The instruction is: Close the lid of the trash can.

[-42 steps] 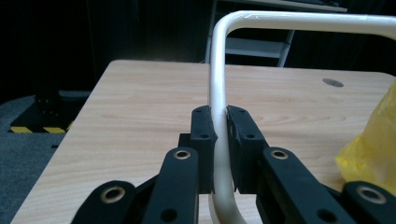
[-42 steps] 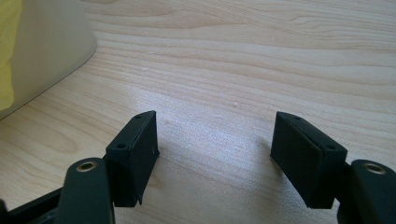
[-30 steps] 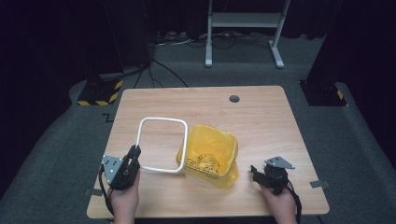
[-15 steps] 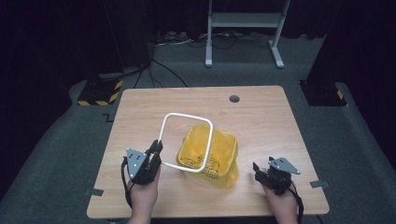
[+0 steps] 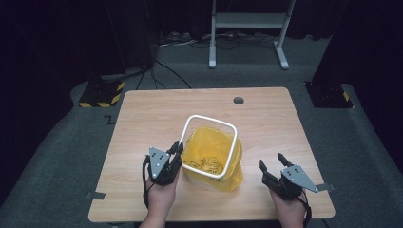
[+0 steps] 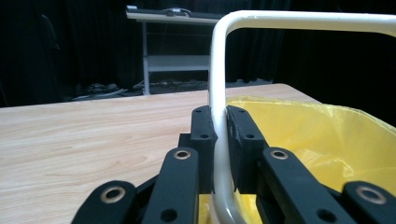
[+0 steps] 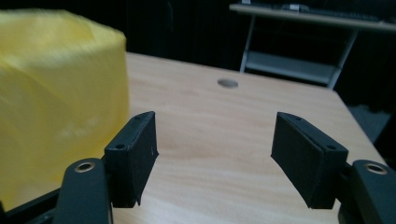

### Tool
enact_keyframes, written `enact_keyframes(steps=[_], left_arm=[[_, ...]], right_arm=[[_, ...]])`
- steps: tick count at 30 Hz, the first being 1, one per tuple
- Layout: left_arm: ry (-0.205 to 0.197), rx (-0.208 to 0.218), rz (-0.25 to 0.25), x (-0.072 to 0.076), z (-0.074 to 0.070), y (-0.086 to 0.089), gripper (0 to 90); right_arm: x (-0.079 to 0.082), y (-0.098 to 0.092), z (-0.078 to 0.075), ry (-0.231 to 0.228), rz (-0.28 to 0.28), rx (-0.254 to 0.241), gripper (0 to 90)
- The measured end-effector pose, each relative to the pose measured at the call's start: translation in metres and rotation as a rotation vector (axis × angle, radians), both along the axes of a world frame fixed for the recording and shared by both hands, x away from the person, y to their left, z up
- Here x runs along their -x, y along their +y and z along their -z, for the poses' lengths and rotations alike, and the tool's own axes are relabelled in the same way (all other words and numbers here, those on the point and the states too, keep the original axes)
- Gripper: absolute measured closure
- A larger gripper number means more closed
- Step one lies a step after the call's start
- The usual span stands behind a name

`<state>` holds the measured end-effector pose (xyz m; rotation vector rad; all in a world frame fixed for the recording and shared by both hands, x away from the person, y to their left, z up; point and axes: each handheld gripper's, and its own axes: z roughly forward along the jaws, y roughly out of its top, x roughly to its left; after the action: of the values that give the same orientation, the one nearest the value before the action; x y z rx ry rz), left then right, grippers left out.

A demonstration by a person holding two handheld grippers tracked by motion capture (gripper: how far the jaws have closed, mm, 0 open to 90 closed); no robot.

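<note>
Wooden table, pale grain, in a dark room with black drapes; all places below are given relative to the yellow-lined bin.

Item, right gripper: held in the person's right hand near the table's front edge, well apart from the bin on its right side. Jaws were spread wide with nothing between them; in the right gripper view the bin's yellow side sat beyond its left jaw.

Item, left gripper: held in the person's left hand, just beside the bin's front left corner. Jaws were pinched on the white frame, on its upright left run.

Item, white frame: a rounded square hoop of thin tube, tilted, its near side low at the bin's front left, its far side raised above the bin's back rim.

Item, yellow-lined bin: stood upright near the table's middle front, a yellow bag draped over its mouth. Contents: a small heap of yellowish pieces on the bottom; their kind could not be told.

Item, round cable hole: in the tabletop well beyond the bin.

Risks, as judged: the one-sided grip on a thin tube might let the frame swivel or slip. A frame pressed down crookedly could snag the loose bag, or push the unsteadied bin over and spill the pieces.
</note>
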<state>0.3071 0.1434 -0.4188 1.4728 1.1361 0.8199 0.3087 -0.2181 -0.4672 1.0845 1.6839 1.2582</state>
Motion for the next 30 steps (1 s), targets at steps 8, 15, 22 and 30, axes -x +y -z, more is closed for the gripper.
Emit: enact_keyframes(steps=[8, 15, 22, 30], left_arm=[[0.019, -0.018, 0.010, -0.004, -0.003, -0.012, 81.4], [0.043, -0.063, 0.017, -0.006, -0.006, -0.020, 81.4], [0.060, -0.073, 0.017, -0.006, -0.007, -0.018, 81.4], [0.080, -0.075, 0.007, -0.008, -0.007, -0.018, 81.4]], right_arm=[[0.014, 0.011, -0.035, -0.109, -0.038, -0.042, 33.9], [0.017, 0.023, -0.048, -0.148, -0.061, -0.069, 35.7], [0.018, 0.035, -0.055, -0.182, -0.088, -0.101, 38.9], [0.017, 0.052, -0.060, -0.205, -0.122, -0.107, 42.8]])
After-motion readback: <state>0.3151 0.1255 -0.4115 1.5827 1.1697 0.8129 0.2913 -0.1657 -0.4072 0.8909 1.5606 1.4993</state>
